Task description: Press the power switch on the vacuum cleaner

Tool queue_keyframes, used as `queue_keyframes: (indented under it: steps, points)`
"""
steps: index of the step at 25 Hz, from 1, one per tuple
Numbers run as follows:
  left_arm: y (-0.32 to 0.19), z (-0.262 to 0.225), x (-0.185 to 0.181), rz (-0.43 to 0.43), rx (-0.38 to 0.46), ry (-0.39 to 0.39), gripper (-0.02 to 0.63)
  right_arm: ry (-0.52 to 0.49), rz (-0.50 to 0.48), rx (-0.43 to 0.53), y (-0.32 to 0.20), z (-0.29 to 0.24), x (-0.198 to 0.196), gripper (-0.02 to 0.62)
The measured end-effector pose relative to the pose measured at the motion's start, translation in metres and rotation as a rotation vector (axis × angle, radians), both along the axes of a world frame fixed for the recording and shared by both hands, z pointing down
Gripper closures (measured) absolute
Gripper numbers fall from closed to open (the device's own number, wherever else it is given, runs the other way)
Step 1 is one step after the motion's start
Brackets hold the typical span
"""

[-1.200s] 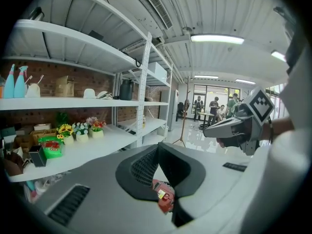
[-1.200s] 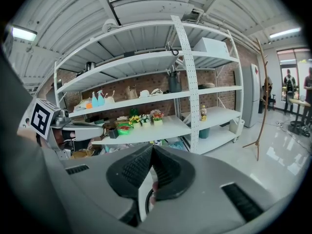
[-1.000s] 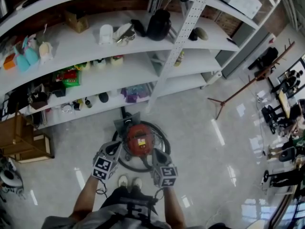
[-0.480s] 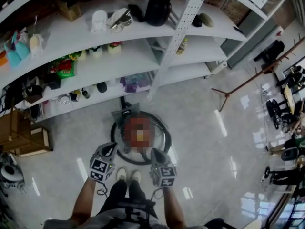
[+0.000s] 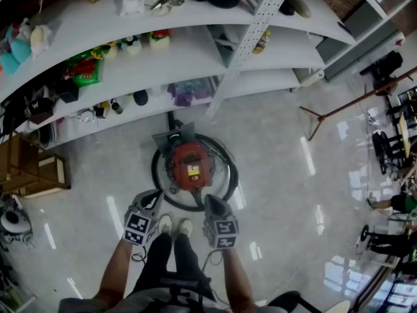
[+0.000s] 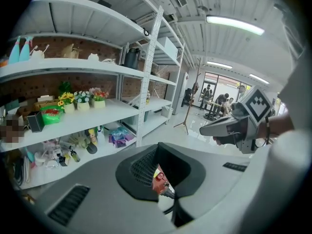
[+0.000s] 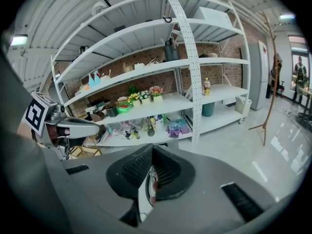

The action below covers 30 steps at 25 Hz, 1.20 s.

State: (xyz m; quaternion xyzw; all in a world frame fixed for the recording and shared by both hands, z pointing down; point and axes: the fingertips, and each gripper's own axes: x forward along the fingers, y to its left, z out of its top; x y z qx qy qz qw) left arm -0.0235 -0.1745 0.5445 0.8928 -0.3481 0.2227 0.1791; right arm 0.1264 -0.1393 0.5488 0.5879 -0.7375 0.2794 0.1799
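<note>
- Low in the middle of the head view, the left tool (image 5: 151,201) and the right tool (image 5: 212,204) are side by side, held by a person whose two light shoes (image 5: 174,226) show between them.
- Just above the tools in the frame, the red vacuum cleaner (image 5: 190,168) stands on the glossy floor (image 5: 280,175), with its dark hose (image 5: 156,175) lying in a ring around it. Neither tool touches it. Its power switch is too small to make out.
- Across the upper part of the frame run the white shelves (image 5: 195,77), which carry many small items. A wooden box (image 5: 32,171) is at the left edge.
- At the lower centre of the left gripper view, the left tool (image 6: 157,162) is clenched with only a narrow slit between its pads, and it grasps nothing. Through the slit a piece of the vacuum cleaner (image 6: 159,182) shows. The right tool (image 6: 207,129) is at the right of the frame, with its marker cube (image 6: 256,104) above it.
- At the lower centre of the right gripper view, the right tool (image 7: 151,167) is also clenched and grasps nothing. A little red shows in its slit. The left tool (image 7: 97,126) is at the left edge, and flower pots (image 7: 144,95) stand on a middle shelf behind.
</note>
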Motion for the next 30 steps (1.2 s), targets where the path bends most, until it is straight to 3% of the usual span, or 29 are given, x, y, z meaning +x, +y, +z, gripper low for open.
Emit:
queue_keyframes:
  steps: [30]
  points:
    - [-0.008, 0.124, 0.008, 0.018, -0.045, -0.046, 0.598, 0.023, -0.051, -0.089, -0.015, 0.146, 0.002, 0.584]
